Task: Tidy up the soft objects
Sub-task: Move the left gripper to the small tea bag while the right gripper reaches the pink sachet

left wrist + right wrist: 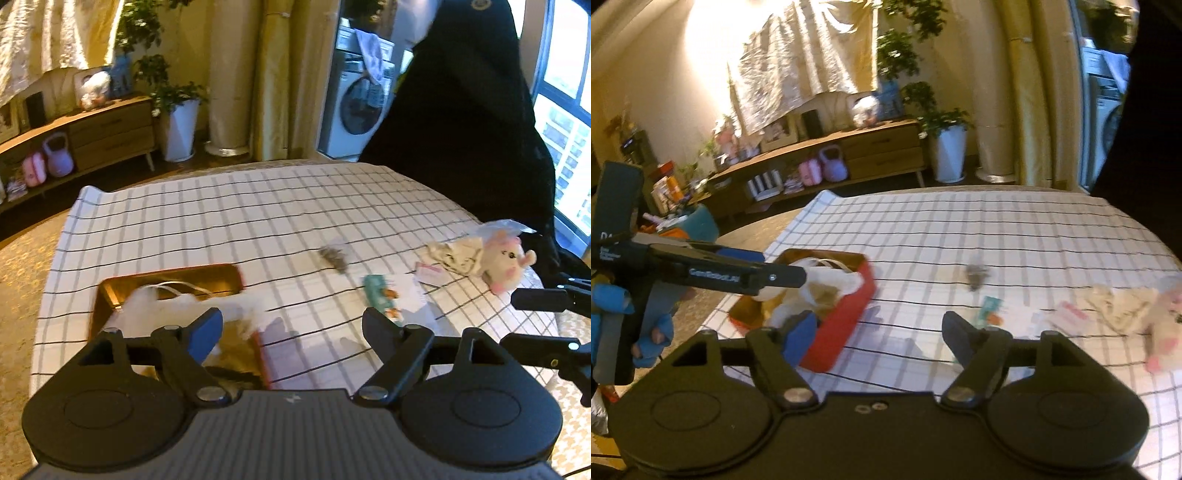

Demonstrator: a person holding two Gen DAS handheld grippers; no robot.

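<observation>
While the big checked surface fills most of what we see, the red box sits near its left edge with white fluffy stuff in it. Over on the right lie the pink-and-white plush toy, a cream cloth, a small green packet and a tiny grey fuzzy thing. Our left claw and right claw are both wide and hold nothing. We think the fluff could spill out if a claw bumps the box.
</observation>
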